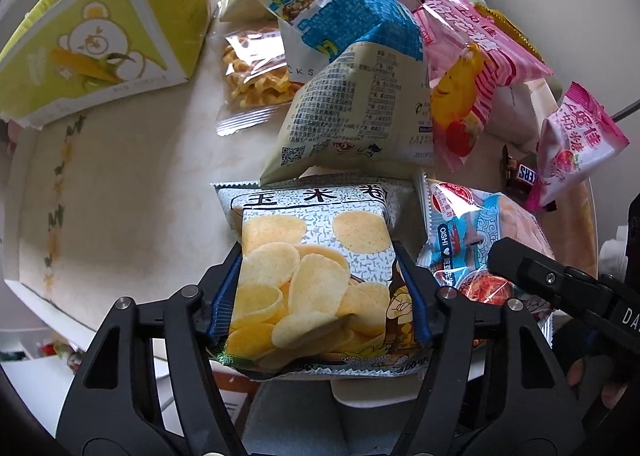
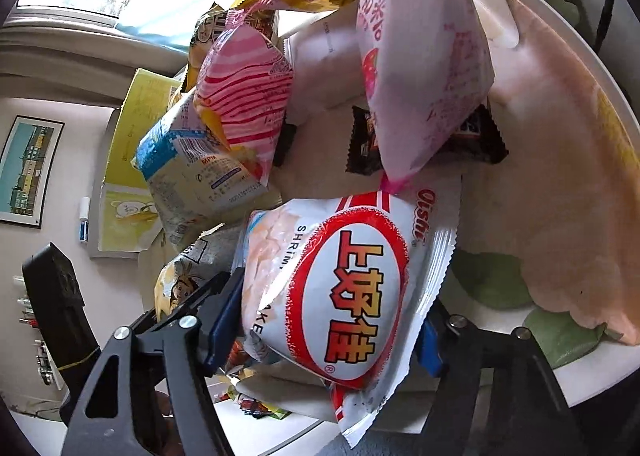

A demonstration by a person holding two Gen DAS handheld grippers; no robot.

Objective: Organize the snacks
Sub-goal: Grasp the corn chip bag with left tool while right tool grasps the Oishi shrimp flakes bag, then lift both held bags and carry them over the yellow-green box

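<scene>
While left gripper (image 1: pixel 322 288) jaws clamp chip bag (image 1: pixel 316 276), right gripper (image 2: pixel 326 320) jaws clamp Oishi pack (image 2: pixel 340 296).

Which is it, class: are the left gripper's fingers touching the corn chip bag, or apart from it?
Touching. The left wrist view shows the left gripper with both blue pads pressed against the sides of the corn chip bag.

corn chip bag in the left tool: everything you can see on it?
The corn chip bag is a glossy, puffy foil packet, grey-white speckled, printed with pale yellow round chips, a cartoon figure and black Chinese characters on top. It sits between the blue pads of the left tool, which squeeze its sides. Its far end tucks under a beige printed bag; the Oishi shrimp bag lies beside it.
</scene>
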